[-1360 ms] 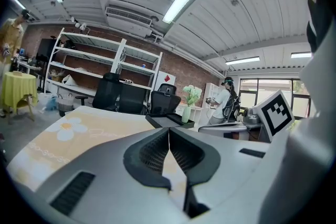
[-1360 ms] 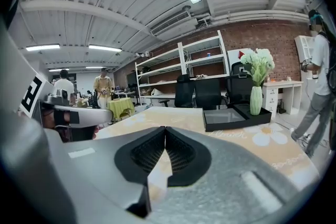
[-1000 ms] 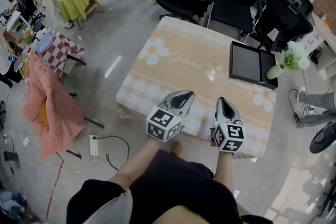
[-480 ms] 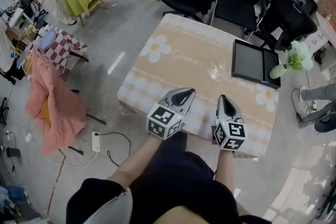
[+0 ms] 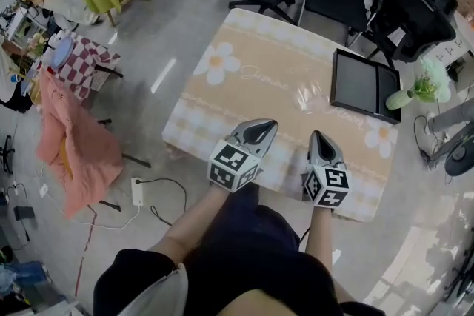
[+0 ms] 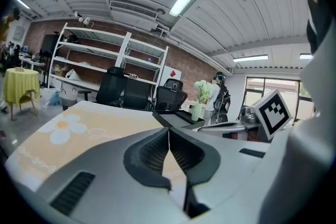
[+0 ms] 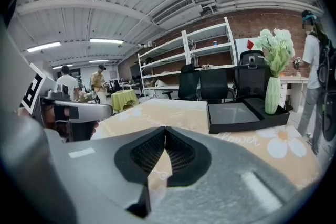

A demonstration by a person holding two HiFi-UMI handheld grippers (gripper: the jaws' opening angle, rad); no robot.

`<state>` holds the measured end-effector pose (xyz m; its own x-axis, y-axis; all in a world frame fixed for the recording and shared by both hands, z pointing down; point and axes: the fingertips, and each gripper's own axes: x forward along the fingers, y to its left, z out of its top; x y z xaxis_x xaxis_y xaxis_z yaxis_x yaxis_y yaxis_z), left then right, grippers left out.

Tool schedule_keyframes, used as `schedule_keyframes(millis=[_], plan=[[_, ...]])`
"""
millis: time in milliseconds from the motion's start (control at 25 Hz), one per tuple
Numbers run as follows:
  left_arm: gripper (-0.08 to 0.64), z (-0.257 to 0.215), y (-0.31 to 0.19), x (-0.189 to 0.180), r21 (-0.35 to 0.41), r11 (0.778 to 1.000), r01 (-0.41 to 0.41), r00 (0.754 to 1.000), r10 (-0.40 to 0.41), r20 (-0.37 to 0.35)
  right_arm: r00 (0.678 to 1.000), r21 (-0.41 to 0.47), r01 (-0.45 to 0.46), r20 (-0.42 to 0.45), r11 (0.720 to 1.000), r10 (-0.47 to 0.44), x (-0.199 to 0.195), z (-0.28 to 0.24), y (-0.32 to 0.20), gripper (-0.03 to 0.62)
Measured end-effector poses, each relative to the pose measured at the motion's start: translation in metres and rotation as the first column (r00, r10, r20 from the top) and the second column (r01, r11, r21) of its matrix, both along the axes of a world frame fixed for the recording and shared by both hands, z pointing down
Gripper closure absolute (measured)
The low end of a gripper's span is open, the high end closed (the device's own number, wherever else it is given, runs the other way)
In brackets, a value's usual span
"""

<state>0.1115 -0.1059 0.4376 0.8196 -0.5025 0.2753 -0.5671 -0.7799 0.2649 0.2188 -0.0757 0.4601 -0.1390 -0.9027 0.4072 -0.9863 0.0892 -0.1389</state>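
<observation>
Left gripper (image 5: 258,129) and right gripper (image 5: 319,137) hover over the table (image 5: 252,78), jaws pressed together, empty. Black tray (image 5: 359,85) ahead of the right jaws: probably stiff, light; grip its raised rim.

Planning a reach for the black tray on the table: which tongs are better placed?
Right, probably. The right tongs hover nearer the black tray, on its side of the table; the left tongs sit farther left. Both are shut, empty.
</observation>
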Motion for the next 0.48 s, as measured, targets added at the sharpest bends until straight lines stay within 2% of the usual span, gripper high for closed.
schedule_keyframes(millis=[480], plan=[[0.548, 0.018, -0.042, 0.012, -0.079, 0.997, -0.004, 0.999, 0.007, 0.036, 0.999, -0.103, 0.033, -0.006, 0.994, -0.034, 0.001, 0.013, -0.042, 0.586]])
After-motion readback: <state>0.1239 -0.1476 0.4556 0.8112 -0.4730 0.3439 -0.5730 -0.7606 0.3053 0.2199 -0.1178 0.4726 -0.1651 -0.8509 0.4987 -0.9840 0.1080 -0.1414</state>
